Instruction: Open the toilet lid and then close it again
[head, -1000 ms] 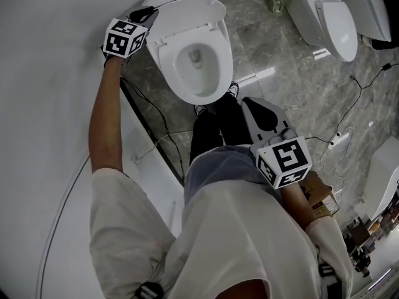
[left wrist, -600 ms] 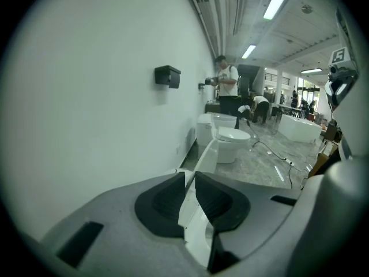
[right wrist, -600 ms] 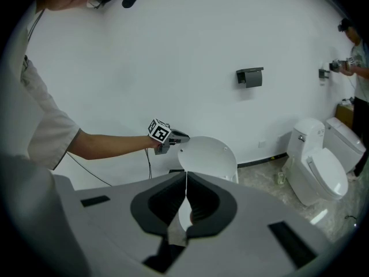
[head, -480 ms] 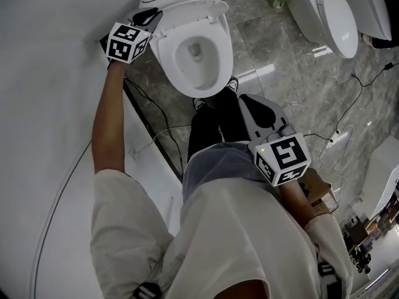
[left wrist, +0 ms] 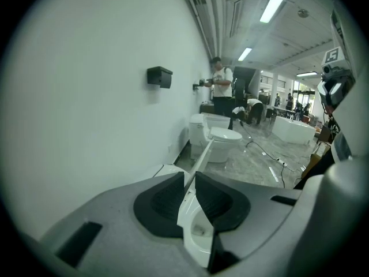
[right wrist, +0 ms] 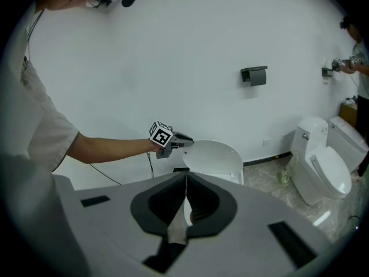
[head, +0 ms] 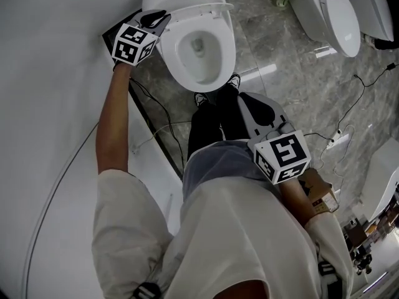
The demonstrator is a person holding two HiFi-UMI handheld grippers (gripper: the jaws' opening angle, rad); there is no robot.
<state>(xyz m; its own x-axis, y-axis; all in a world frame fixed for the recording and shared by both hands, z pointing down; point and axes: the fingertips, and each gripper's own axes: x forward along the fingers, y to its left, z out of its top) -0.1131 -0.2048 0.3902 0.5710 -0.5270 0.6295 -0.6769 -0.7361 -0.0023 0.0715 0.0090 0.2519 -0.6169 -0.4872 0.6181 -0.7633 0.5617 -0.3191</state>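
the head view is coming out dim and grey, with even overhead light washing the white wall (head: 50, 104) flat. pale streaks of glare are lying across the glossy marble floor (head: 293, 86). in the left gripper view, long ceiling strip lights (left wrist: 277, 2) are glowing bright and slightly blowing out, while the distant people (left wrist: 222, 88) are going soft and hazy. both gripper views are bending straight lines near the rim and fading into a black circular vignette. the left tongs (left wrist: 190, 178) and right tongs (right wrist: 185, 178) are sitting in soft shadow, a little out of focus.
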